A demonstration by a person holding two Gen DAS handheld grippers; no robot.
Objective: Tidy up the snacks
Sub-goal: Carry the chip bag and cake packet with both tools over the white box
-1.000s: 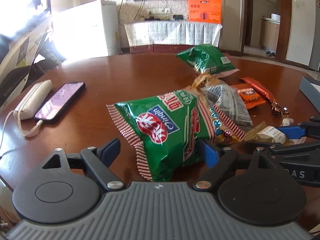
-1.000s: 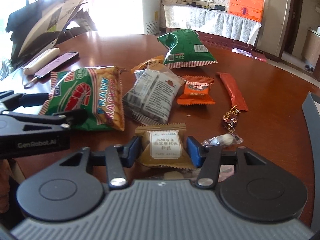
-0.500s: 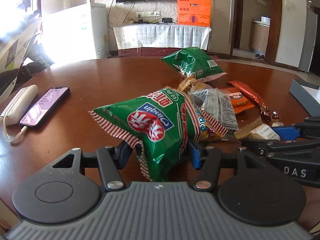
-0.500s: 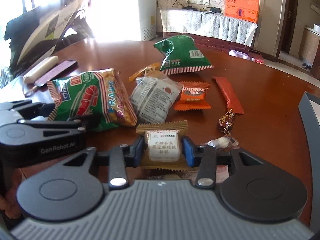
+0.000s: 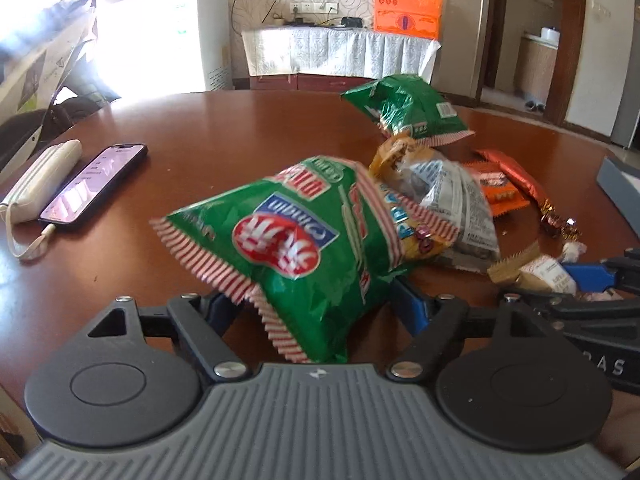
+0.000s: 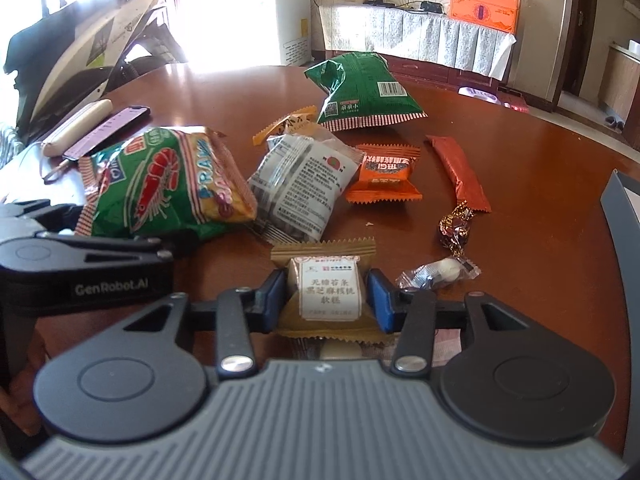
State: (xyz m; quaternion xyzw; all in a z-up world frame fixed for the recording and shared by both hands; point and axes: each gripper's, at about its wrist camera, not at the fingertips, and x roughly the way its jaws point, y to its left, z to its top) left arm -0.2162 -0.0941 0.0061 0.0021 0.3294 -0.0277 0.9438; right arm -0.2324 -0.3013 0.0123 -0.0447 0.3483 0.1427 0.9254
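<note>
My left gripper [image 5: 316, 308] is shut on the near end of a green prawn cracker bag [image 5: 304, 248] and holds it raised off the round brown table [image 5: 224, 128]. The same bag shows at the left in the right wrist view [image 6: 160, 188]. My right gripper [image 6: 326, 300] is shut on a small gold-brown cake packet [image 6: 326, 292] at the table's near edge. That packet also shows at the right in the left wrist view [image 5: 536, 272].
Beyond lie a second green bag [image 6: 360, 92], a grey-white packet [image 6: 300, 184], an orange packet [image 6: 384, 176], a red-brown bar [image 6: 458, 172], a foil candy [image 6: 454, 228] and a white wrapped candy [image 6: 444, 274]. A phone [image 5: 96, 184] and power bank [image 5: 44, 180] lie left. A grey box edge [image 6: 624, 216] stands right.
Both grippers have closed, the left on the prawn cracker bag and the right on the cake packet. The bag's near end has lifted off the table.
</note>
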